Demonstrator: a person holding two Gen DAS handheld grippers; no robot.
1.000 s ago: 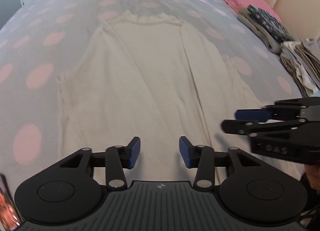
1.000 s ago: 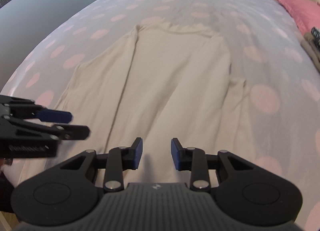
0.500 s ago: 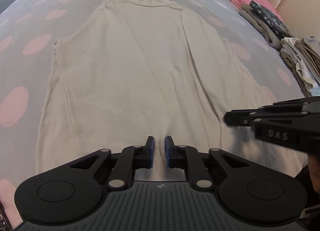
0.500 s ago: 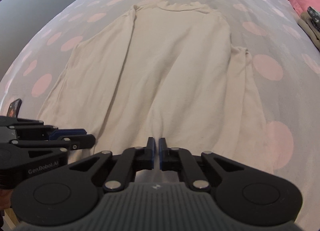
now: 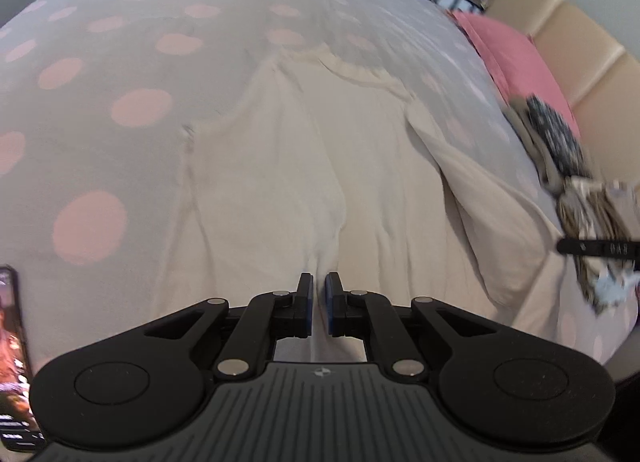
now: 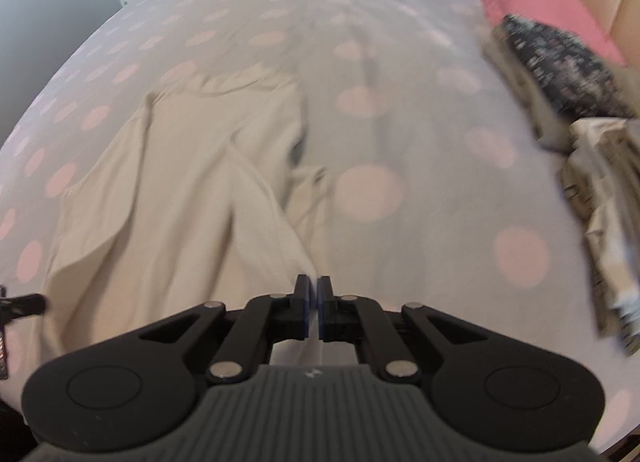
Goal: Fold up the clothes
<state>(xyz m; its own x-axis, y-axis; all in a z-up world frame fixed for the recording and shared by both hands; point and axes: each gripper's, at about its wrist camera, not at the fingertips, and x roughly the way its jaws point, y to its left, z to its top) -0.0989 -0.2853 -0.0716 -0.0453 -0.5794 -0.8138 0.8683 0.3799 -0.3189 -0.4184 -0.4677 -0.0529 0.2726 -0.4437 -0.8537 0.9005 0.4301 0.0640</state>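
Note:
A cream long-sleeved top (image 5: 304, 165) lies on the dotted bedspread, its collar at the far end. My left gripper (image 5: 319, 290) is shut on the near hem, and the cloth rises in a ridge from the jaws. My right gripper (image 6: 313, 294) is shut on the same hem of the top (image 6: 180, 189) near its right corner, with the fabric pulled up into folds. The tip of the right gripper (image 5: 596, 249) shows at the right edge of the left wrist view. The left gripper's tip (image 6: 20, 304) shows at the left edge of the right wrist view.
Folded clothes (image 6: 560, 73) are stacked at the right side of the bed, with more (image 5: 592, 221) near the right gripper. A pink pillow (image 5: 516, 61) lies by the beige headboard (image 5: 576, 33). A phone (image 5: 12, 350) lies at the near left.
Both grippers went from open to shut on the hem, then lifted it. The flat top now bunches into ridges and folds, and its right side has drawn inward.

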